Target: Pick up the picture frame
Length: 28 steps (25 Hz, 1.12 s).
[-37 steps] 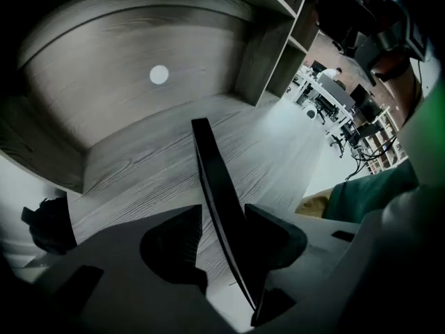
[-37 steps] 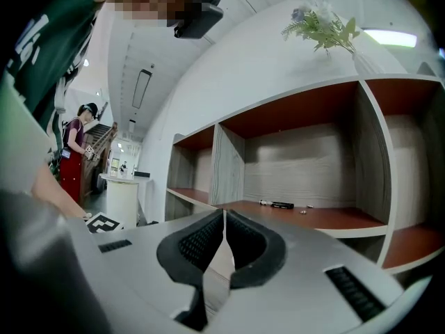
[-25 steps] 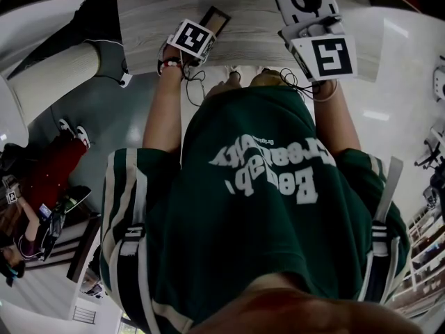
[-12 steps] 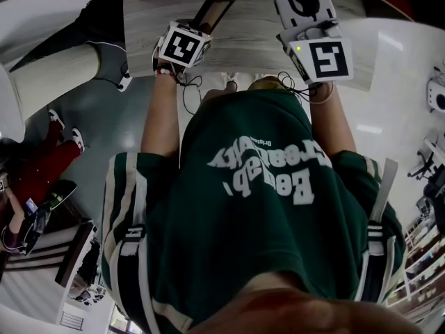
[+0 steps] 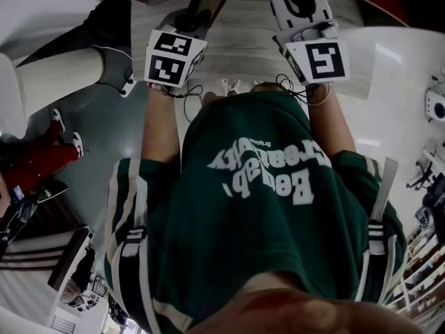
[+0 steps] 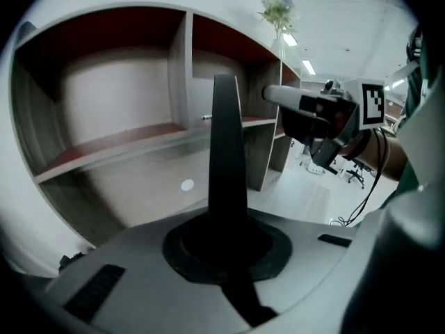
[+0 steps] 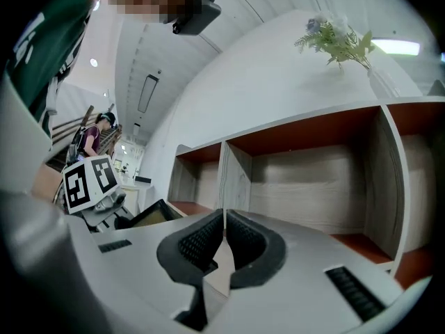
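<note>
Picture frame, just one, clamped by left gripper.

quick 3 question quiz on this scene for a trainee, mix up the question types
1. True or false: the left tool is shut on the picture frame.
2. What sits between the jaws of the right tool? A) a vase B) nothing C) a cable
3. Fill in: the plant stands on ___ of the shelf unit.

Key: 1 true; 2 B; 3 top
</note>
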Motion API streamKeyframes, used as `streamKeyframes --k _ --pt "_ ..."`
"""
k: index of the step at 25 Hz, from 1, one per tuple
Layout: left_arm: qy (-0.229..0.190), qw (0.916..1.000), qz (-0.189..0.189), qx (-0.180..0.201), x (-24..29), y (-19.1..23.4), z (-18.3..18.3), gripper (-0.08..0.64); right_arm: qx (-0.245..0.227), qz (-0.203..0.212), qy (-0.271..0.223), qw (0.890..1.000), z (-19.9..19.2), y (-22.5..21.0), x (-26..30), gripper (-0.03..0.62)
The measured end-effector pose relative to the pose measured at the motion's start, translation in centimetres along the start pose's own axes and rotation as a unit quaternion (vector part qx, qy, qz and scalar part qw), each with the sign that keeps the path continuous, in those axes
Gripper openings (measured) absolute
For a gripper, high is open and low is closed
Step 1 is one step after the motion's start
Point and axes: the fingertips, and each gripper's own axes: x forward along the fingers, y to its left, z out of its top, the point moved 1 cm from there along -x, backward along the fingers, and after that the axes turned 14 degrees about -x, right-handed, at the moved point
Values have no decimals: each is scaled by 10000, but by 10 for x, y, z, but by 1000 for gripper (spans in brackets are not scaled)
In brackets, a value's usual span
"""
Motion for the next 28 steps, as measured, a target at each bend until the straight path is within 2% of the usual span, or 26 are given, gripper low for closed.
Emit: streamKeyframes --k 7,13,16,20,23,25,28 --pt "-988 9951 49 67 -42 -17 38 26 -128 -53 -218 9997 24 1 -12 35" --pt "-1844 9824 294 16 -70 -18 68 26 -279 -154 -553 9980 50 -2 -16 35" --pt "-2074 9779 262 -100 -80 -18 74 26 -328 -193 -709 9968 59 1 -18 35" --pt "-2319 9724 181 -167 -93 -23 82 26 -347 -172 -518 9979 61 2 -24 35" --pt "-2526 9673 166 -170 -102 -25 92 26 -369 -231 -653 9969 70 -2 -25 35" --pt "-2717 9621 180 -164 -108 -25 99 26 -382 -245 -558 9974 68 -4 -26 35" --pt "-3013 9531 284 -111 -115 -23 107 26 -394 -328 -691 9963 73 -9 -25 35"
